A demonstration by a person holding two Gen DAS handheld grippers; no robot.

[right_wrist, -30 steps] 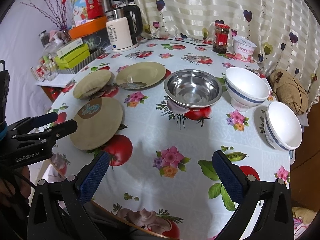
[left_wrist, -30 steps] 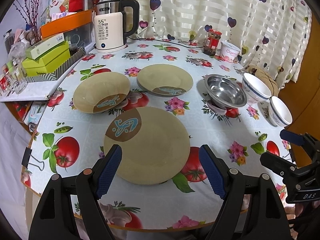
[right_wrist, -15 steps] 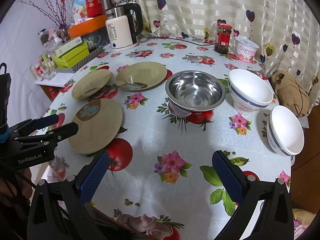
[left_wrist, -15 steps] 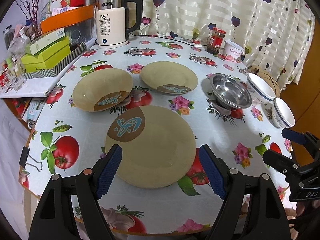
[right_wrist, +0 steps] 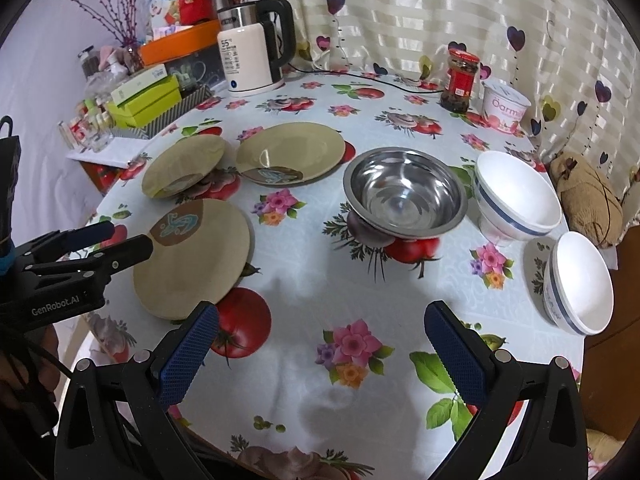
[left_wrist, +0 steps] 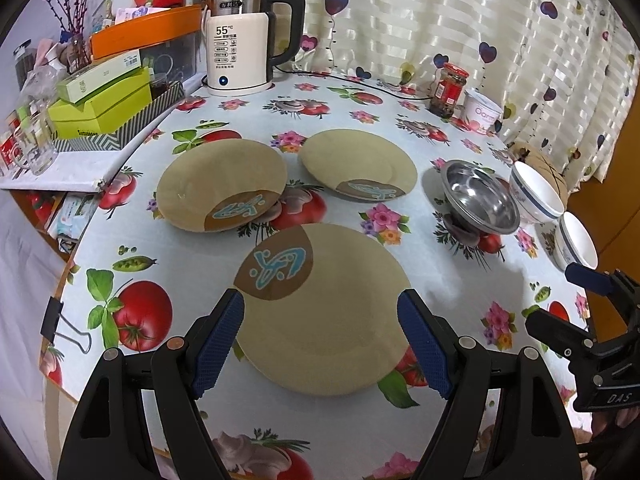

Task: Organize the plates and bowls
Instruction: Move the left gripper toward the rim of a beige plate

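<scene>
While beside plates (left_wrist: 326, 308), steel bowl (right_wrist: 405, 196) unobstructed

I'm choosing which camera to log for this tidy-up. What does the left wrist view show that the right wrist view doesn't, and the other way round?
Only the left wrist view shows the binder clip on the table edge, and the right gripper from the side.

Only the right wrist view shows the left gripper from the side, at the near plate's edge.

Both show the three tan plates, including the large near plate, the steel bowl, two white bowls, the kettle and the red-lidded jar. Both grippers' fingers are open and empty.
</scene>
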